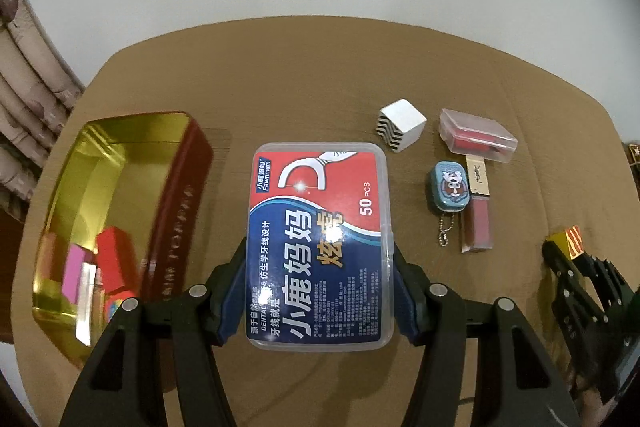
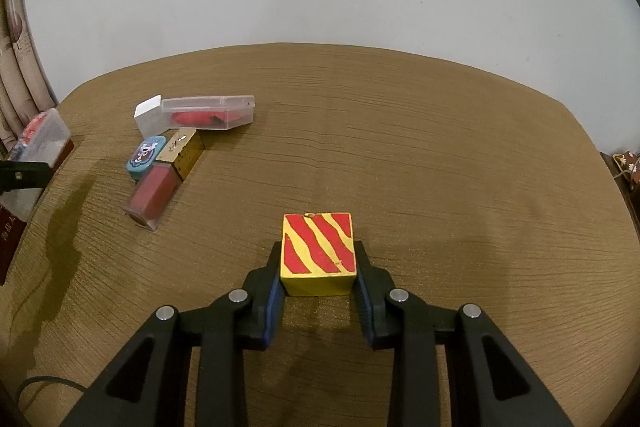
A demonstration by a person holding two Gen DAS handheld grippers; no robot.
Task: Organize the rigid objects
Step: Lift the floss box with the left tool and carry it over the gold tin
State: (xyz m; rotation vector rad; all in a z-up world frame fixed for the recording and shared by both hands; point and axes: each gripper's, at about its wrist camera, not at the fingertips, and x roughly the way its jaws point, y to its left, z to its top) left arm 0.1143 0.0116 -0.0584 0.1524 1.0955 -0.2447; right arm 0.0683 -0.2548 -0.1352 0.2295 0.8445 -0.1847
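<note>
My left gripper (image 1: 320,263) is shut on a clear dental floss box (image 1: 318,239) with a red and blue label, held above the brown table. A gold-lined red tin (image 1: 120,155) lies to its left with a red block (image 1: 116,247) and a pink block (image 1: 74,265) inside. My right gripper (image 2: 318,259) is shut on a yellow cube with red stripes (image 2: 318,251), low over the table. The right gripper with that cube also shows in the left wrist view (image 1: 568,239).
On the table lie a white cube with black stripes (image 1: 402,125), a clear case with red contents (image 1: 476,135), a small blue tin on a chain (image 1: 450,189) and a gold-capped lip gloss (image 1: 478,203). A curtain (image 1: 24,99) hangs at the left.
</note>
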